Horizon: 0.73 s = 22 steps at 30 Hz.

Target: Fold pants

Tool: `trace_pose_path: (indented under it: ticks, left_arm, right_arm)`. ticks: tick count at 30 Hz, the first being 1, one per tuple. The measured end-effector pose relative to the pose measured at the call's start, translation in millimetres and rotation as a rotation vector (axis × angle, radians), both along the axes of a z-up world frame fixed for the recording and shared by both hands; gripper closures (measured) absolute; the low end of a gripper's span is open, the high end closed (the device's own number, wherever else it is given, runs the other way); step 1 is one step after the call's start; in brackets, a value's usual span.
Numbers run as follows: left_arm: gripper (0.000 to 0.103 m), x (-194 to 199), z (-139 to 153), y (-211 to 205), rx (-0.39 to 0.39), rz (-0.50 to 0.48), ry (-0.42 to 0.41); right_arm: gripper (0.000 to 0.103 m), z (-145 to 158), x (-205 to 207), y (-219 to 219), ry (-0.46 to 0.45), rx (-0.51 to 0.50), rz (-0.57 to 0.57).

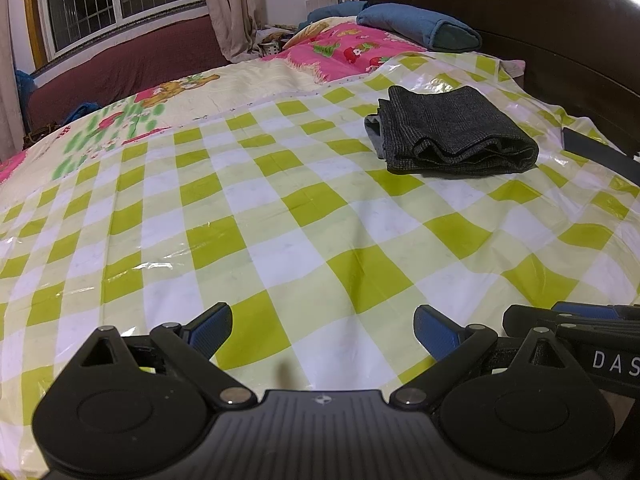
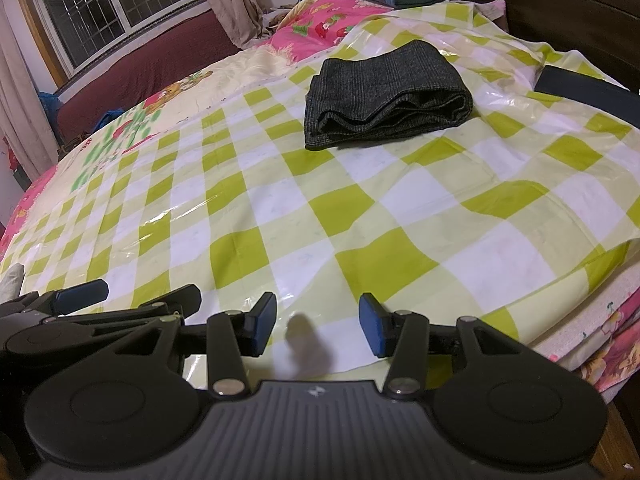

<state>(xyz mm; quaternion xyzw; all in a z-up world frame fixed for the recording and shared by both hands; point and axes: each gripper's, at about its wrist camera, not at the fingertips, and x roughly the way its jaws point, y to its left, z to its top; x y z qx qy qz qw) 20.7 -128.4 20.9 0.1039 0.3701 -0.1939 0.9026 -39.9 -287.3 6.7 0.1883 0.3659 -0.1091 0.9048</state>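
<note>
The dark grey pants (image 1: 452, 132) lie folded into a compact bundle on the green-and-white checked plastic sheet (image 1: 280, 220), far right of the left wrist view. They also show in the right wrist view (image 2: 384, 100), ahead and above centre. My left gripper (image 1: 322, 328) is open and empty, low over the sheet, well short of the pants. My right gripper (image 2: 318, 326) is open and empty near the bed's front edge. The right gripper shows at the left view's right edge (image 1: 580, 320); the left gripper shows at the right view's left edge (image 2: 92, 300).
Blue pillows (image 1: 416, 24) and a pink floral quilt (image 1: 352, 48) lie at the bed's head. A dark wooden headboard (image 1: 560, 20) stands on the right. A dark flat object (image 2: 588, 92) lies right of the pants. A maroon sofa (image 1: 120, 64) and window are behind.
</note>
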Motion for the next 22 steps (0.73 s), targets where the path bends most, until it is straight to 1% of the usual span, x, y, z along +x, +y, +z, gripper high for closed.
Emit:
trace_pose_path:
  ticks: [22]
  left_arm:
    - [0.000,-1.5,0.2,2.9,0.003,0.008,-0.004]
  right_arm:
    - [0.055,-1.0,-0.7,1.8,0.001,0.000,0.001]
